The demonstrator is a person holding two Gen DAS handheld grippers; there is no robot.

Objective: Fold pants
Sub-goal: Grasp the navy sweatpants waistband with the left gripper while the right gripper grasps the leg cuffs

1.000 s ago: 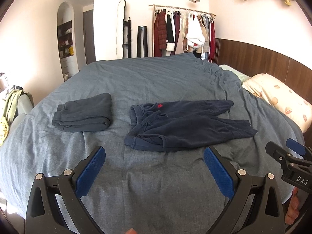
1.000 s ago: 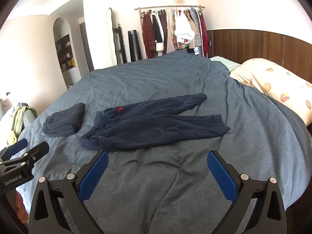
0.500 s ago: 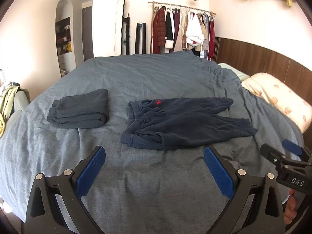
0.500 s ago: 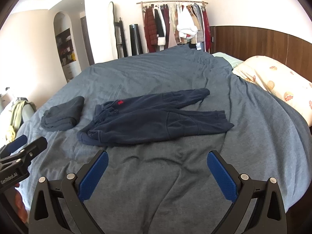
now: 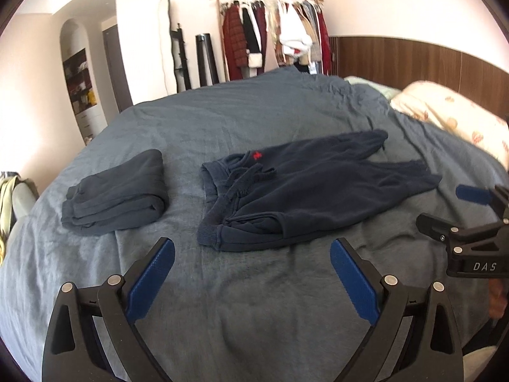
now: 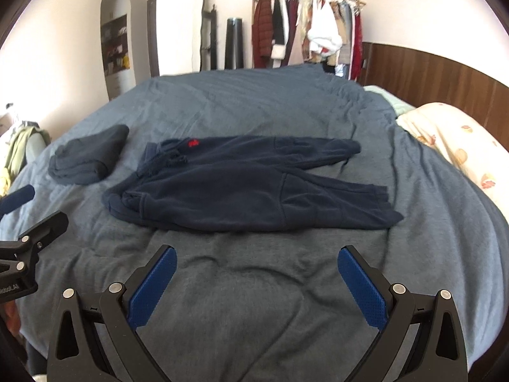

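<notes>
Nearest of all, the left gripper (image 5: 253,281) hangs just above the grey-blue bedspread (image 5: 254,318) with its two blue-padded fingers (image 5: 151,281) spread wide and nothing between them. The right gripper (image 6: 254,286) does the same in its own view, jaws fully apart and empty over bare, creased cover. Each tool also shows at the edge of the other's view: the right one comes in from the right side of the left wrist view, the left one from the left side of the right wrist view, and a bit of the hand (image 5: 496,296) that holds the right one shows under it. Just beyond both sets of fingertips lie the navy pants (image 5: 305,191), spread flat on the bedspread and touched by neither gripper. Their waistband with its drawstring and a small red emblem (image 6: 193,142) points to the left, and the two legs run off to the right, the nearer leg lying in front of the farther one, with the cuffs slightly apart. To the left of the waistband, close by but not touching, sits a folded dark garment (image 5: 117,192). Farther right, a cream patterned pillow (image 6: 458,146) rests against a wooden headboard panel (image 6: 429,79). Against the far wall stands a clothes rack (image 6: 302,25) full of hanging coats, beside a tall black cylinder (image 6: 233,43).
</notes>
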